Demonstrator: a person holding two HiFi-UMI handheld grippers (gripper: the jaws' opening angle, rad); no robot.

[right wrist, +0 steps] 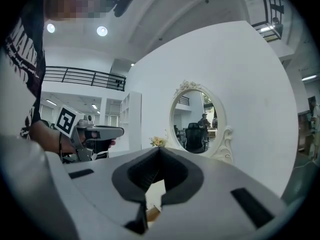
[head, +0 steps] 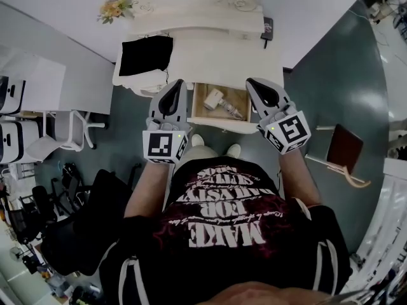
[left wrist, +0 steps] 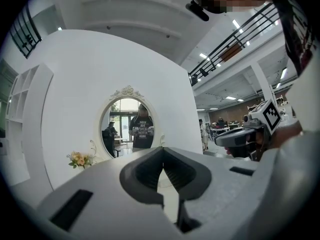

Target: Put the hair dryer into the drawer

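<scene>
1. A person stands facing a white dressing table, seen from above; its top is the surface (head: 213, 59).
2. A drawer (head: 199, 107) under the front edge of the surface is pulled open towards the person.
3. The hair dryer (head: 215, 98), pale in colour, lies inside the open drawer, towards its left side, with what looks like its cord trailing to the right.
4. The left hand-held gripper (head: 178, 83) is raised in front of the person, just left of the drawer in the head view. In its own view the jaws are pressed together with nothing between them.
5. The right hand-held gripper (head: 254, 81) is raised just right of the drawer. Its jaws are also fully together and hold nothing.
6. Neither hand-held gripper touches the hair dryer or the drawer; the drawer shows between the two.
7. A black cloth (head: 146, 54) lies on the left part of the surface.
8. An oval mirror (left wrist: 127, 126) with an ornate white frame stands at the back of the surface, against a white wall.
9. A small bunch of flowers (head: 114, 8) sits at the back left, beside the mirror.
10. A small dark object (head: 268, 28) rests at the surface's right edge; what it is cannot be told.
</scene>
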